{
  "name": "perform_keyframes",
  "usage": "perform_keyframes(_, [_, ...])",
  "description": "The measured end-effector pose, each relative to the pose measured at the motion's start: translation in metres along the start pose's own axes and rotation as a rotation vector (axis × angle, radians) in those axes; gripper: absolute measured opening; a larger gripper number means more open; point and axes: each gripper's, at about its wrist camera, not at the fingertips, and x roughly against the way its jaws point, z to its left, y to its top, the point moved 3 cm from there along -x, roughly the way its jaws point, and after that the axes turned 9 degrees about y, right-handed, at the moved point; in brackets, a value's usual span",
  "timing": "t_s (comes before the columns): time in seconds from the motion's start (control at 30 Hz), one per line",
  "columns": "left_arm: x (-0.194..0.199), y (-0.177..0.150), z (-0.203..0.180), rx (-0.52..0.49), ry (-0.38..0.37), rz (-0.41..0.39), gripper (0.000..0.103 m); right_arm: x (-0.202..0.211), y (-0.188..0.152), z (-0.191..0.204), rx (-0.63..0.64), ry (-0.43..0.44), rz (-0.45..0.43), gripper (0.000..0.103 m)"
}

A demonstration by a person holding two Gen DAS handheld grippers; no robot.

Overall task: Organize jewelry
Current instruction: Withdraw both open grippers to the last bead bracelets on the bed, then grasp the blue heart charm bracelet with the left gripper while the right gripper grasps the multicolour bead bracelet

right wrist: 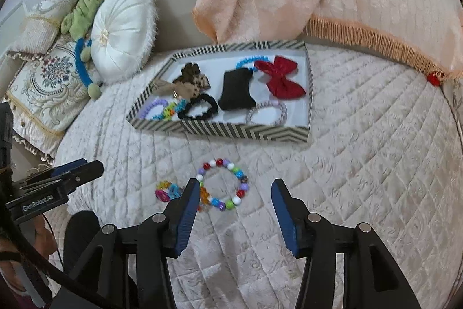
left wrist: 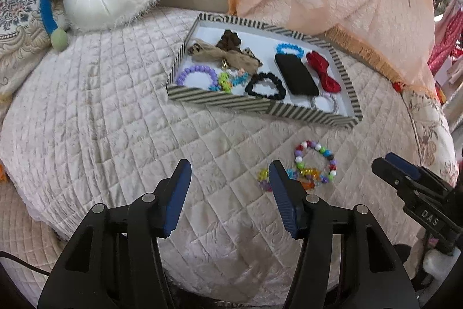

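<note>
Quilted cream bedspread (right wrist: 361,135) fills both views. A beaded bracelet (right wrist: 222,184) lies on it at centre frame, a smaller bead cluster (right wrist: 167,191) touching its left side, both below the striped tray (right wrist: 231,131) (already holding scrunchies and a red bow (right wrist: 282,78)). The right gripper (right wrist: 235,187) stands wide around the bracelet, not touching; the left gripper (left wrist: 230,168) gapes empty.

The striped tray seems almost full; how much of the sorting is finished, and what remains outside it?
Mostly done: the striped tray already holds the red bow, the black scrunchie and several bracelets. In hand: nothing; the left gripper and right gripper both stand open and empty. Left: the multicoloured bead bracelet and the small bright beaded piece, both on the quilt in front of the tray.
</note>
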Motion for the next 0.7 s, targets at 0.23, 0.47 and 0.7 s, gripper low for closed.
perform_keyframes(0.23, [-0.019,-0.009,-0.013,-0.081,-0.03,0.039,0.056,-0.045,-0.004,-0.014,0.004,-0.035,0.102,0.049])
perform_keyframes(0.47, [-0.042,-0.014,-0.045,-0.256,-0.084,0.053,0.057,-0.069,0.005,-0.026,0.011,-0.043,0.145,0.049])
perform_keyframes(0.7, [-0.061,-0.009,-0.071,-0.394,-0.102,0.029,0.059,-0.078,0.011,-0.032,0.045,-0.036,0.172,0.049])
